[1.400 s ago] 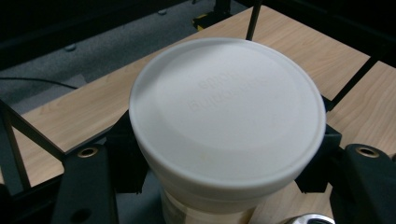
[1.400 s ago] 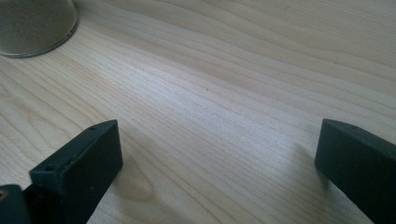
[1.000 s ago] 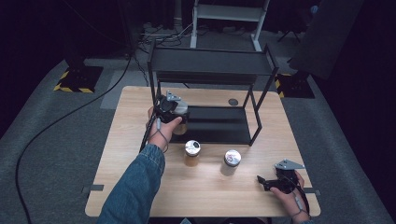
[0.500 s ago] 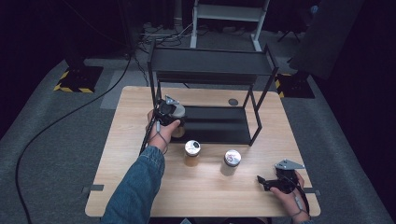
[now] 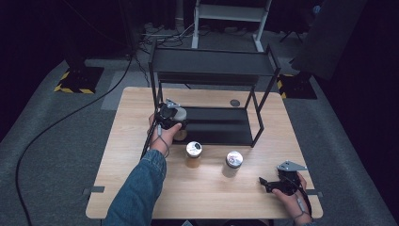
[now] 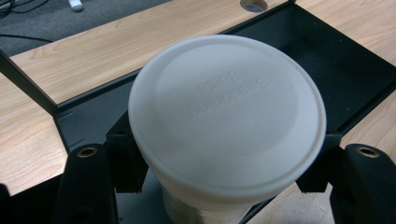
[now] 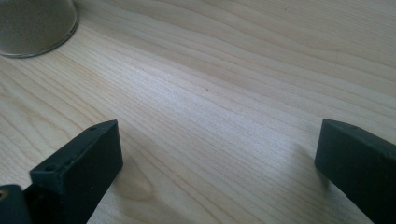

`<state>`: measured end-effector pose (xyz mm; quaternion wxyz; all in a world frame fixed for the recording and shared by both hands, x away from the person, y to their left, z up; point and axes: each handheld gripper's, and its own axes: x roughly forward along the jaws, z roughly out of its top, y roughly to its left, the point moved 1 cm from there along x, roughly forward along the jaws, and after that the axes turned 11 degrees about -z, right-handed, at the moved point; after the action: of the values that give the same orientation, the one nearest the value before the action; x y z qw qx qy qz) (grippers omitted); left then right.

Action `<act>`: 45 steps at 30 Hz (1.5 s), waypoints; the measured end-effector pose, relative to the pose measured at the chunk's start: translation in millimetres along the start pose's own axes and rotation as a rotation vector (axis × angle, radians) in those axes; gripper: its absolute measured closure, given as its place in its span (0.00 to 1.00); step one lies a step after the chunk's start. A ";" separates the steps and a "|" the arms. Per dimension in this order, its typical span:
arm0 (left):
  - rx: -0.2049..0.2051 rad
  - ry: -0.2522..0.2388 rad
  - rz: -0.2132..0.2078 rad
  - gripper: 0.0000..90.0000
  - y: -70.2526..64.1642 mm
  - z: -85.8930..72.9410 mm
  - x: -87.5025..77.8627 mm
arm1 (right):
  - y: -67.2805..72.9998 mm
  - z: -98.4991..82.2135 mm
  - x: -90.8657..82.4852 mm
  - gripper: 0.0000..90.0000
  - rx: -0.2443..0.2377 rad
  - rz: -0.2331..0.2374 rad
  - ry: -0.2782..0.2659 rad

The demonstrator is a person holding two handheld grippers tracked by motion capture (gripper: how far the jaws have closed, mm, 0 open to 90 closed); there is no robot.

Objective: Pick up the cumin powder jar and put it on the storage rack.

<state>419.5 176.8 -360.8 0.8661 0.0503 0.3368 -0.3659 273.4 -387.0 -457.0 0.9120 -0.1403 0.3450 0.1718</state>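
A: A white-lidded seasoning jar point(image 6: 226, 116) is seen clamped in the left gripper point(image 5: 170, 116), its jaws closed on the jar's body just below the lid. The jar is held over the near left corner of the black rack's lower shelf point(image 5: 221, 126), at the left of the wooden table point(image 5: 141, 108).

B: And the right gripper point(image 5: 273, 182)?

A: It is rested low at the near right of the table, its jaws spread wide with nothing but bare wood between them. A glass base point(image 7: 35, 25) is caught at the far left of its view.

B: Two more jars are noted in front of the rack.

A: Yes, a brown-filled jar point(image 5: 193, 151) and a second jar point(image 5: 234, 160) to its right are left standing on the table, near the shelf edge but apart from it.

B: How is the held jar expected to handle?

A: It is judged rigid and fairly light, though its contents cannot be made out. The smooth round wall is likely slippery, and if it is glass, a knock against the shelf frame could chip it. A hold across the body under the lid's overhang, as shown, is thought safest, since the rim can catch on the pads should it slip.
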 end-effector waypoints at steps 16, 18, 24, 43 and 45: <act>-0.011 -0.032 -0.006 0.37 -0.2 -7.4 7.4 | 0.0 0.0 0.0 0.01 0.000 0.000 0.000; -0.017 -0.031 -0.005 0.37 -0.1 -6.3 8.0 | 0.1 0.2 -0.1 0.01 0.001 0.000 0.001; -0.017 -0.031 -0.004 0.37 -1.6 -6.1 9.1 | 0.0 0.1 0.0 0.01 0.000 0.000 0.000; 0.022 -0.103 0.058 0.13 -22.4 -1.5 -31.9 | 0.1 0.3 -0.1 0.01 0.001 0.000 0.002; 0.032 -0.097 0.063 0.10 -25.2 0.1 -39.6 | 0.1 0.3 -0.1 0.01 0.001 0.000 0.002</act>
<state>382.6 182.2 -332.2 0.8916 0.0569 0.2870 -0.3456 273.5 -386.8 -456.8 0.9117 -0.1400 0.3460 0.1715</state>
